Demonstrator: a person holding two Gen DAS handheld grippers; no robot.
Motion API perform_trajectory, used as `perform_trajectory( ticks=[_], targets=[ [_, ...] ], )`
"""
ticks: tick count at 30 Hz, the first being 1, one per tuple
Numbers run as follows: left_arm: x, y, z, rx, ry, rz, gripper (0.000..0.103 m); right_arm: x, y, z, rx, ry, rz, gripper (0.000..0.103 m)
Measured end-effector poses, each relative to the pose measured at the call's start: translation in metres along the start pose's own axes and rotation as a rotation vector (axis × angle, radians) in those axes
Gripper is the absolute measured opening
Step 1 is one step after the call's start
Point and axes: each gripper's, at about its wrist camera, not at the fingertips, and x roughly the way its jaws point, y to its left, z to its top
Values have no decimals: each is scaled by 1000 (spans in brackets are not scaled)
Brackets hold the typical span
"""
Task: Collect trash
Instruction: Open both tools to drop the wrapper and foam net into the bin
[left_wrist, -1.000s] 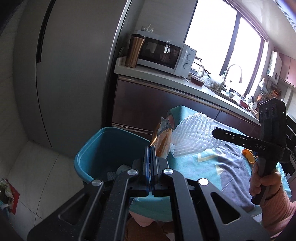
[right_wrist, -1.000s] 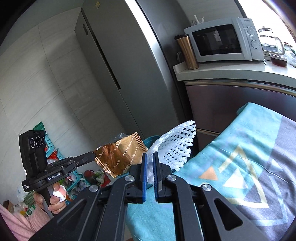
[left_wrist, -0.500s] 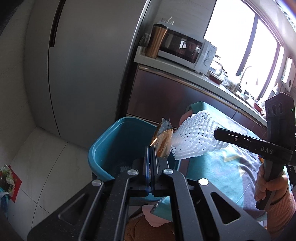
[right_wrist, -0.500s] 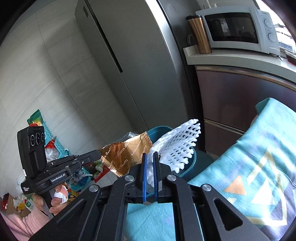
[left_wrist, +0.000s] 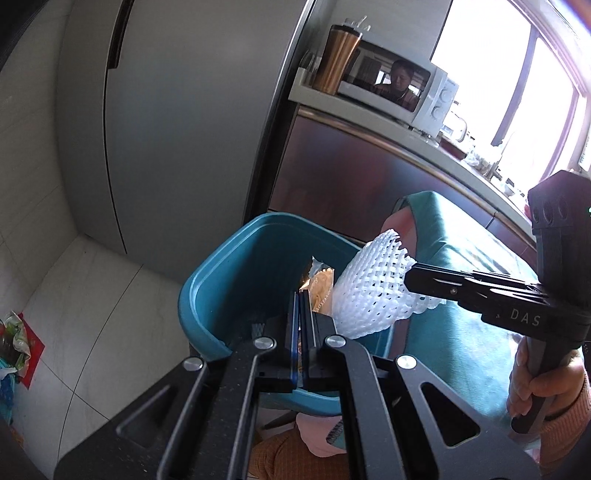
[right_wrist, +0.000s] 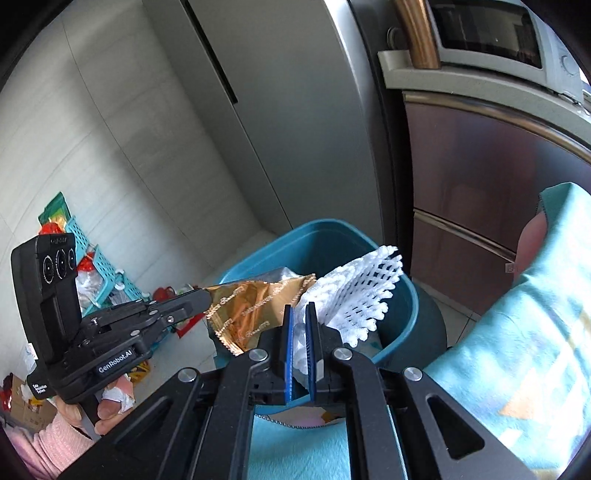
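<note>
A teal bin (left_wrist: 236, 266) (right_wrist: 332, 232) stands on the floor beside the fridge. My left gripper (left_wrist: 301, 299) (right_wrist: 207, 295) is shut on a gold foil wrapper (left_wrist: 321, 291) (right_wrist: 255, 306), which hangs over the bin's mouth. My right gripper (right_wrist: 300, 314) (left_wrist: 408, 273) is shut on a white foam fruit net (right_wrist: 362, 295) (left_wrist: 369, 295), held over the bin's near right rim, right beside the wrapper. Inside the bin, grey and white trash (right_wrist: 280, 274) shows behind the wrapper.
A table with a teal patterned cloth (left_wrist: 461, 295) (right_wrist: 517, 350) abuts the bin on the right. Behind it stand a grey fridge (left_wrist: 177, 122), brown cabinets (left_wrist: 351, 177), a microwave (left_wrist: 399, 88) and a copper tumbler (left_wrist: 338, 59). A teal basket (right_wrist: 103, 273) and clutter sit at the left wall.
Both grippers have moved down and toward the bin with their loads; wrapper and net now hang over the bin's mouth instead of over the table edge.
</note>
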Motion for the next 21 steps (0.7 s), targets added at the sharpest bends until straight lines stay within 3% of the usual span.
perform_trajectory(
  ticks=[6,9,16,21],
  targets=[
    [19,-1,-2,4,24,25,2,15,4,1,5,43,-7,10],
    [30,1,-6,-1,40,39,2,14,4,2,16,34,-10,23],
    [50,8,-16,-39,75,58,2,-4,0,-5,31,13,-7,23],
    [43,0,-17,-12,51,50,3,-28,-4,-14,33,-29,3,23]
  ],
)
